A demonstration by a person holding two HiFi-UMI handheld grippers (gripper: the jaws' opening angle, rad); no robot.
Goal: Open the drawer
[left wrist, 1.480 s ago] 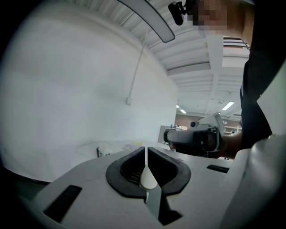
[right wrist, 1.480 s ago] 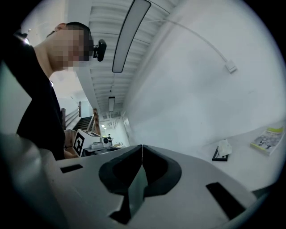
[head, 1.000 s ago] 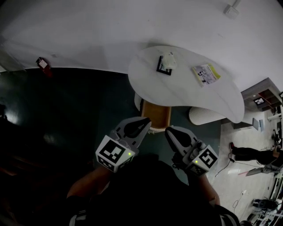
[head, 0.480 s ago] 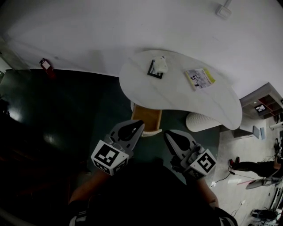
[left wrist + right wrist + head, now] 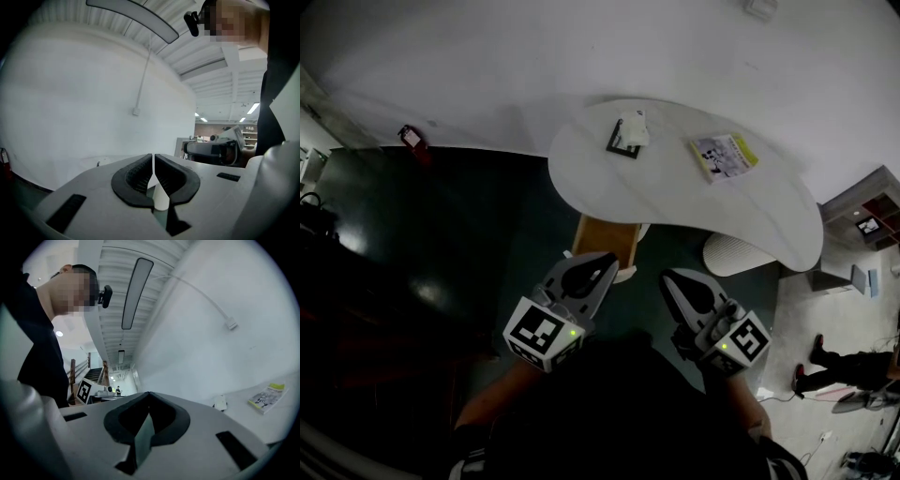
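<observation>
- The left claw is clenched on nothing: in the left gripper view its dark pads meet at the tips (only a hairline slit shows between them).
- The right claw is just beside it, the two apart. It is also clenched and empty, and its pads close to a point in the right gripper view.
- The drawer, a wooden box, lies straight ahead of the left claw and sticks out from under the near edge of the tabletop. In the head view the claw's tips overlap its front, and I cannot tell whether they touch.
- A ribbed white drum stands on the dark floor ahead and to the right of the right claw, partly under the tabletop's rim.
- On the white, curved tabletop, past the drawer, lies a black frame with a white lump on it.
- Ahead of the right claw lies a booklet with a yellow-green edge (also seen in the right gripper view).
- Farthest is the white wall, with a small red object at its foot, far to the left of the left claw.
</observation>
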